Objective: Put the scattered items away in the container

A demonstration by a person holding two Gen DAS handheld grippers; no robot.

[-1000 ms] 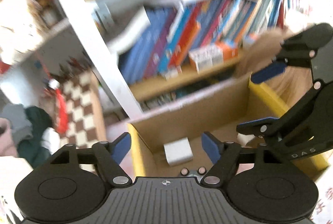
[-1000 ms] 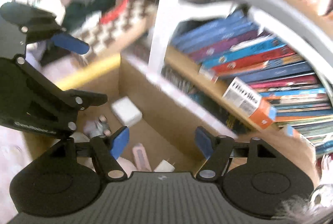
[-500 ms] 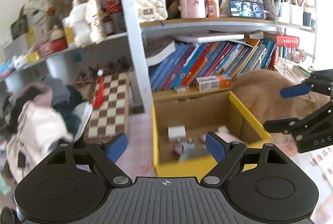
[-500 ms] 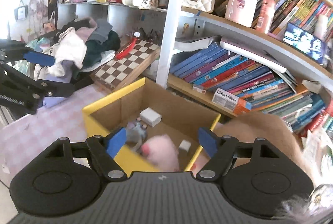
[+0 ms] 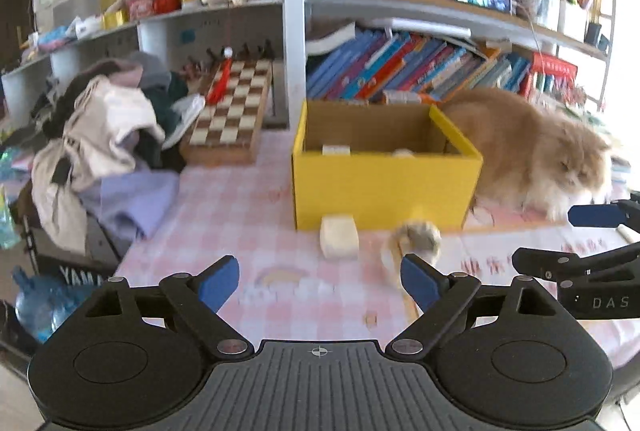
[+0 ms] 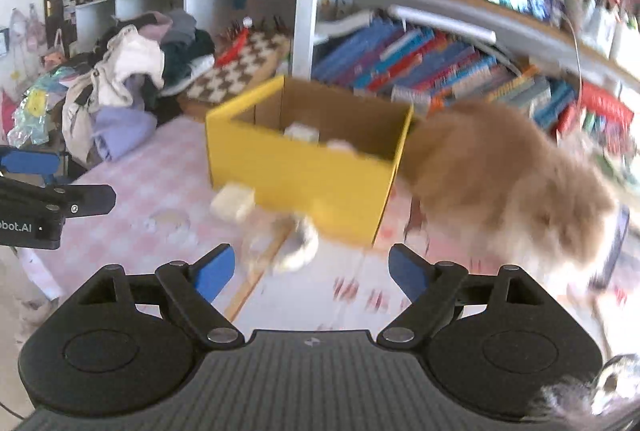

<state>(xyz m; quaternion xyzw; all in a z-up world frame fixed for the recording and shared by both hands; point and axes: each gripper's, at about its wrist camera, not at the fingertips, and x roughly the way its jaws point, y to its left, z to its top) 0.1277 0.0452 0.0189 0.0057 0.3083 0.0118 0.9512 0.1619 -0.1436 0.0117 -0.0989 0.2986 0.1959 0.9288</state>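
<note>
A yellow cardboard box (image 5: 384, 187) stands open on the pink checked tablecloth, with a white block (image 5: 336, 150) and other small items inside; it also shows in the right wrist view (image 6: 304, 175). In front of it lie a cream block (image 5: 339, 237) (image 6: 233, 199) and a grey fluffy toy (image 5: 416, 239) (image 6: 298, 247). My left gripper (image 5: 320, 281) is open and empty, pulled back from the box. My right gripper (image 6: 310, 273) is open and empty, also seen at the right edge of the left wrist view (image 5: 576, 239).
An orange long-haired cat (image 5: 536, 155) (image 6: 512, 183) stands right of the box. A chessboard (image 5: 232, 115) and a pile of clothes (image 5: 104, 139) lie to the left. Bookshelves (image 5: 420, 67) stand behind. A wooden stick (image 6: 256, 275) lies near the toy.
Both grippers have pulled back and up from inside the box to well in front of it. The box now shows whole, with the cream block and fluffy toy in front.
</note>
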